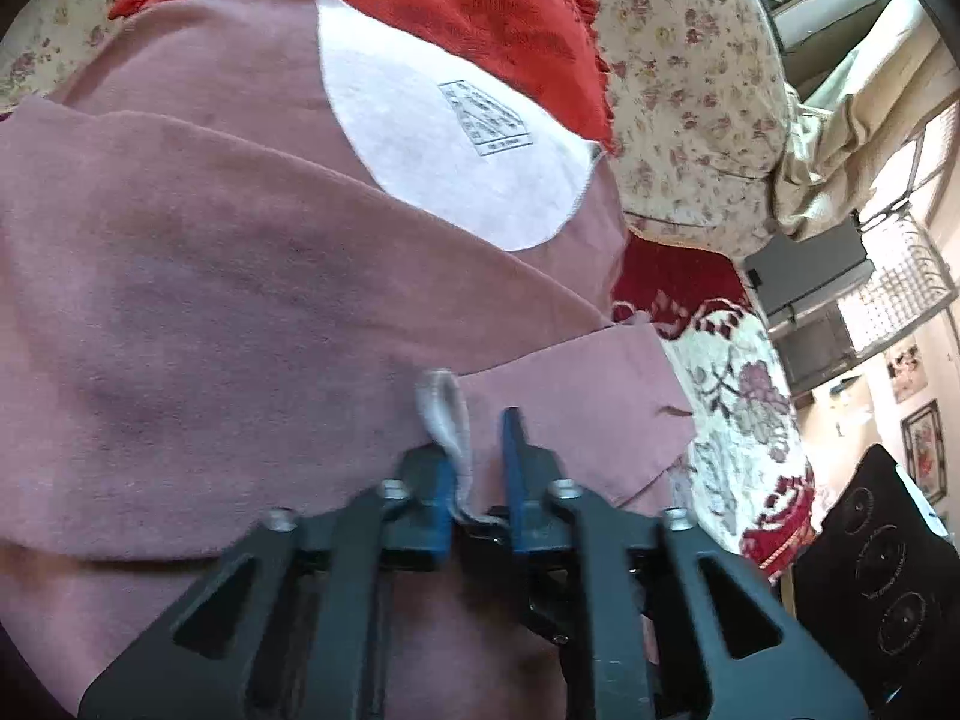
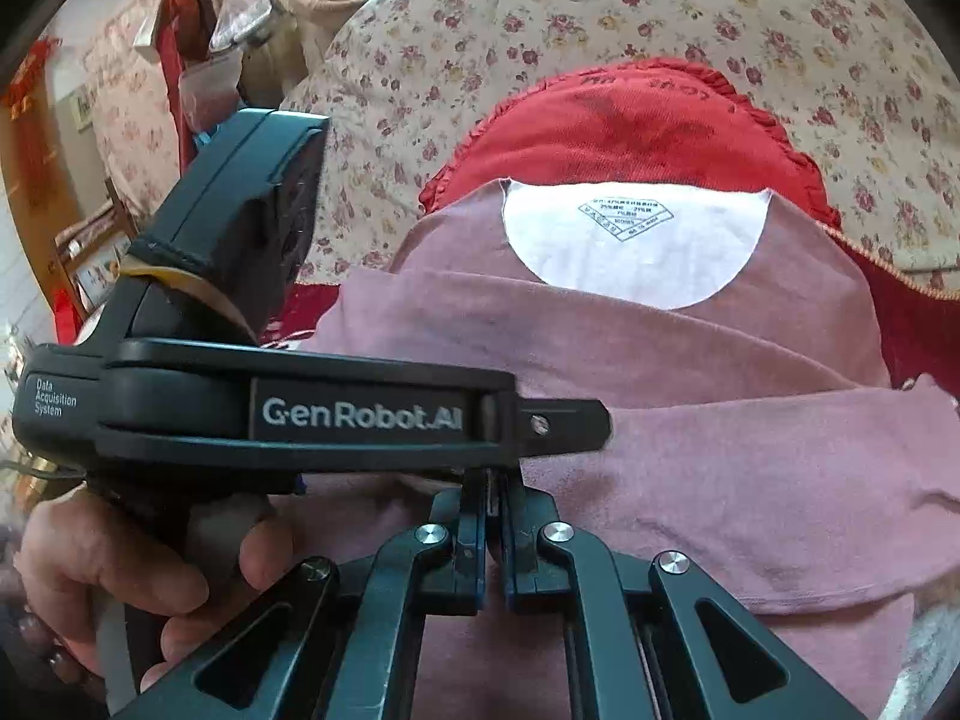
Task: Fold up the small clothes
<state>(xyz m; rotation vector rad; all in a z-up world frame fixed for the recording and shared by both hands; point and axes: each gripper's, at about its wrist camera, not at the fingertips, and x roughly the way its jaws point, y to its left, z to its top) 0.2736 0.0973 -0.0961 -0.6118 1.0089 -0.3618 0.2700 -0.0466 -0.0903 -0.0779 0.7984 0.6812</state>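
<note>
A white-lined hem fold (image 1: 447,420) is pinched between the nearly closed left gripper (image 1: 477,450); the right gripper (image 2: 493,516) is closed beside it, its catch hidden, so the dusty-pink cotton shirt (image 2: 690,450), spread below the red frilled cushion (image 2: 648,126), can be folded.

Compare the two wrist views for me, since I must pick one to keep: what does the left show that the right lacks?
Only the left wrist view shows the left gripper from behind, a white fabric edge caught between its blue fingers, plus a red-and-cream patterned blanket alongside.

Only the right wrist view shows the left gripper's body from the side, the hand holding it, and the right gripper, fingers together.

Both show the pink shirt with its white inner neck label, the red garment beneath, and floral bedding.
</note>
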